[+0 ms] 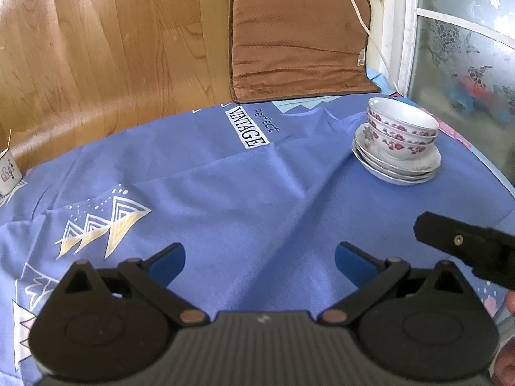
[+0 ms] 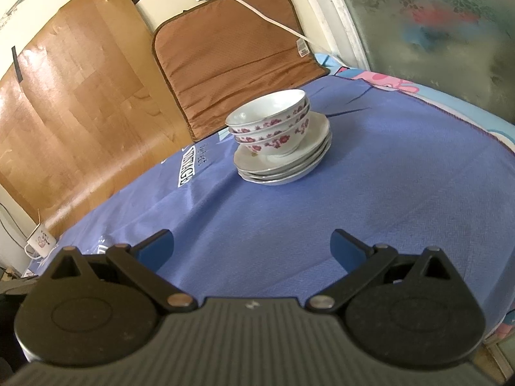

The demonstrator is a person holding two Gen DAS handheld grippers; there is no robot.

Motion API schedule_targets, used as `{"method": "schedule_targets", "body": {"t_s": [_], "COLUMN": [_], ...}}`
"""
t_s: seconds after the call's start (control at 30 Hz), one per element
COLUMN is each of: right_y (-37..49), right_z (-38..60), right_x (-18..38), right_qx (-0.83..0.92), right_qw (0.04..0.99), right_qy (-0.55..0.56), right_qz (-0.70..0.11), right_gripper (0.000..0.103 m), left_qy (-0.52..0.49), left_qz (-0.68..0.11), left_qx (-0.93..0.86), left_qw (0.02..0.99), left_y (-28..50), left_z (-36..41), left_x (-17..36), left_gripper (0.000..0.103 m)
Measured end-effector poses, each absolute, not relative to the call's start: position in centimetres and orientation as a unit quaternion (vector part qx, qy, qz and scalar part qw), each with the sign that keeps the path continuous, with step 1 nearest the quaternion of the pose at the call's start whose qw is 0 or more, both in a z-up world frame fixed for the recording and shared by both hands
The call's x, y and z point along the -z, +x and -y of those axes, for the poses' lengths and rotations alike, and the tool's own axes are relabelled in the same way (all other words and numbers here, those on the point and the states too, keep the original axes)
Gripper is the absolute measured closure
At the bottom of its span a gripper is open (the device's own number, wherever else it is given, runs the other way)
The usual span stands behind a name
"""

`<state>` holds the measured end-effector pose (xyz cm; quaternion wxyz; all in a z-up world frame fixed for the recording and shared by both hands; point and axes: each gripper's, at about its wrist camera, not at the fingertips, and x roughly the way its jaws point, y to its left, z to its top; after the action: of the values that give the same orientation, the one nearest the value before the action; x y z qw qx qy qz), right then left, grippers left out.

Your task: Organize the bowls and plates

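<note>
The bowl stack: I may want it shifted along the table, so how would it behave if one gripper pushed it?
The bowls look glazed and hard, so probably slippery and breakable. Nested and leaning slightly on the plates, they might slide or tip if pushed high. The tablecloth would likely wrinkle and drag under the plates.

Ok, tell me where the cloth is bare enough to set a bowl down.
Bare: the wide blue cloth between both open grippers and the dish stack, and around the VINTAGE print. Crowded: only the stack's spot and the mug at the left edge.
</note>
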<state>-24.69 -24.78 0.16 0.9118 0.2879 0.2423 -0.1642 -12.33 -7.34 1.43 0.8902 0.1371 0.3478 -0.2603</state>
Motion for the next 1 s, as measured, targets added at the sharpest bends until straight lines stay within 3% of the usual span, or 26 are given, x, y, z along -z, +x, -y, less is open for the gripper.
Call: {"method": "schedule_targets", "body": {"t_s": [1.0], "right_y": [-25.46], "right_z": [24.65], "right_x": [-0.29], "right_qx": [0.175], "right_qw": [0.913], "right_qy": [0.291], "right_qz": [-0.225], "right_gripper": [0.0], "left_qy": [0.122], "left_qz": [-0.344], "left_qx": [0.27], "left_qw": [0.891], "left_y": [-12.9], "left_z": [6.91], "left_x": [-2.17], "left_gripper": [0.0]}}
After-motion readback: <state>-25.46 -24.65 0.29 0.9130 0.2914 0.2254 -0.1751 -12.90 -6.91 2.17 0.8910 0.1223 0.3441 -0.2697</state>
